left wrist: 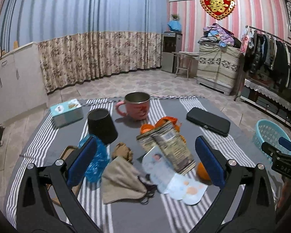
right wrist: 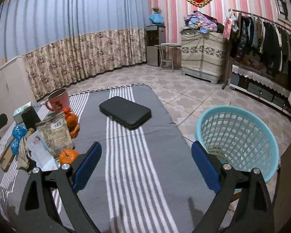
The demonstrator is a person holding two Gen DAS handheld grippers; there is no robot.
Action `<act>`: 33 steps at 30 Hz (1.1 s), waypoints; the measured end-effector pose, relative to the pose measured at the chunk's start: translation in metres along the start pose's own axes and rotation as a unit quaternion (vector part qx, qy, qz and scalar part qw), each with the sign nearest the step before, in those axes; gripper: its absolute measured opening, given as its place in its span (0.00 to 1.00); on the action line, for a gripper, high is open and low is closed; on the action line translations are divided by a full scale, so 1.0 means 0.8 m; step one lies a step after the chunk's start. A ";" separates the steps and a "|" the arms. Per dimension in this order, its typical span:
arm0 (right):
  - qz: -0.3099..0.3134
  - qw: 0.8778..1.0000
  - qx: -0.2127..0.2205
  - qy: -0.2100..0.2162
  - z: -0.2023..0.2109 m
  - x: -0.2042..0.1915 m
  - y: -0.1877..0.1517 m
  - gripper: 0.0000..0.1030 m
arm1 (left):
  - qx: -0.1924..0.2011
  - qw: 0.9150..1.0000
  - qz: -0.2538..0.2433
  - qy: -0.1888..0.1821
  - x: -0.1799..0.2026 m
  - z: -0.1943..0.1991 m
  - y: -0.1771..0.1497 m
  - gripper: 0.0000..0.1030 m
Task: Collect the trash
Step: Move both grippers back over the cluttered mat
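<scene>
Trash lies heaped mid-bench on the grey striped cloth (left wrist: 126,209): a crinkled silver foil packet (left wrist: 170,145) with its long axis running away from the left camera, a crumpled blue plastic wrapper (left wrist: 98,161), a limp beige rag (left wrist: 122,178), and glossy orange peel (left wrist: 202,171). Left tool (left wrist: 145,161) gapes wide over the heap, holding nothing. Right tool (right wrist: 146,167) is equally spread and empty beside the round turquoise mesh basket (right wrist: 240,134)

Your trash sits in a heap on the striped counter (left wrist: 213,114): crumpled blue plastic wrapper (left wrist: 97,161), silvery foil bag (left wrist: 170,145) lying tilted, orange peel (left wrist: 202,171) beside it. Teal mesh basket (right wrist: 240,136) stands upright on the floor, just off the counter's right edge.
</scene>
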State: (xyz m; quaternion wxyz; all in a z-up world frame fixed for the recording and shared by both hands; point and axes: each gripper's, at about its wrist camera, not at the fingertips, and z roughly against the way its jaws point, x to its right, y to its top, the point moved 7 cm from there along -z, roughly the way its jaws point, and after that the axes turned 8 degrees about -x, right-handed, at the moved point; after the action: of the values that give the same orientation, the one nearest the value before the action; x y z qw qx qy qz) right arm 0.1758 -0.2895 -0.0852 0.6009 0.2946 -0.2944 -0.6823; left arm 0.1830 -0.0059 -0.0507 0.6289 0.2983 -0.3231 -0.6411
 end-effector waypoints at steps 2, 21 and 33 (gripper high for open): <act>0.011 1.000 0.000 0.001 -0.001 -0.009 -0.003 0.89 | 0.000 1.000 0.002 0.005 -0.009 0.000 -0.004 0.95; 0.086 0.995 -0.037 0.021 -0.034 -0.084 -0.043 0.89 | -0.027 0.998 0.037 0.031 -0.089 -0.016 -0.056 0.95; 0.125 0.984 -0.117 0.053 -0.086 -0.141 -0.046 0.88 | -0.042 0.998 0.031 0.034 -0.090 -0.032 -0.059 0.95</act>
State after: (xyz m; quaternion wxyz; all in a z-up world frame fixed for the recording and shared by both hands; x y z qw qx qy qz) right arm 0.2158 -0.1770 -0.1523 0.7268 0.2188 -0.2149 -0.6146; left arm 0.1765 0.0650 -0.1053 0.6707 0.2835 -0.2836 -0.6240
